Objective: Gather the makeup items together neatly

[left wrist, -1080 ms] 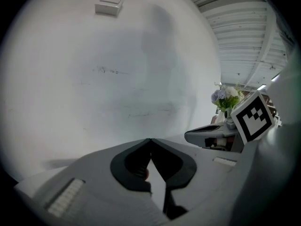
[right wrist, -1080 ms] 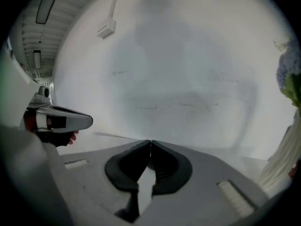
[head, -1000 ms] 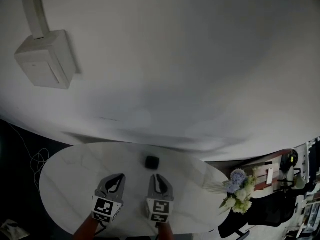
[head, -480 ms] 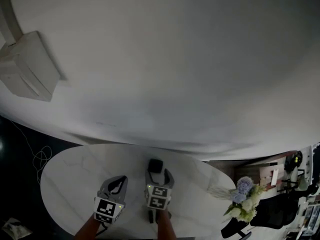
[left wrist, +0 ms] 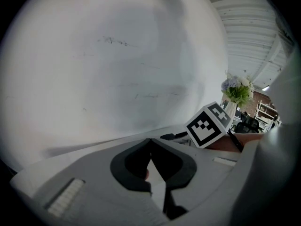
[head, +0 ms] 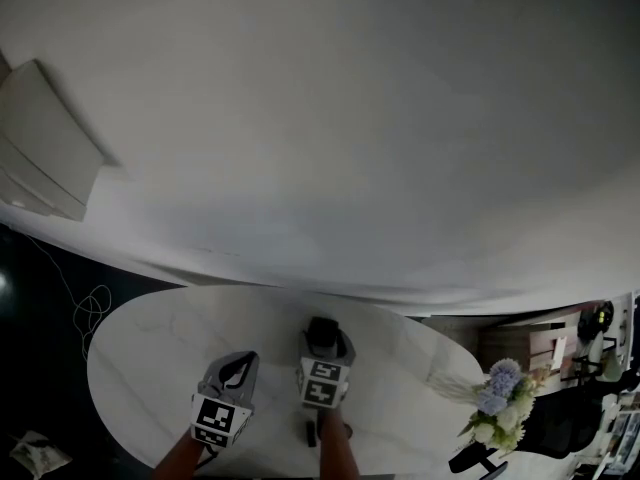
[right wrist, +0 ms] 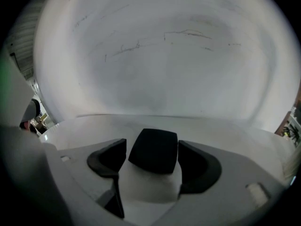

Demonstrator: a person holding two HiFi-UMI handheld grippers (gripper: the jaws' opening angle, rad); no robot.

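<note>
A small black square makeup case [right wrist: 154, 150] sits on the white oval table [head: 150, 348], near the middle and toward its far edge by the wall. The right tongs [head: 324, 340] reach over the table with the case between them. Their jaws have just been opening and stand spread, with a gap showing on the left pad's side, so nothing is pinched. The left tongs [left wrist: 150, 147] hang over the table's near side, jaw tips pressed together and empty. A bunch of pale flowers [head: 497, 403] stands past the table's right end.
</note>
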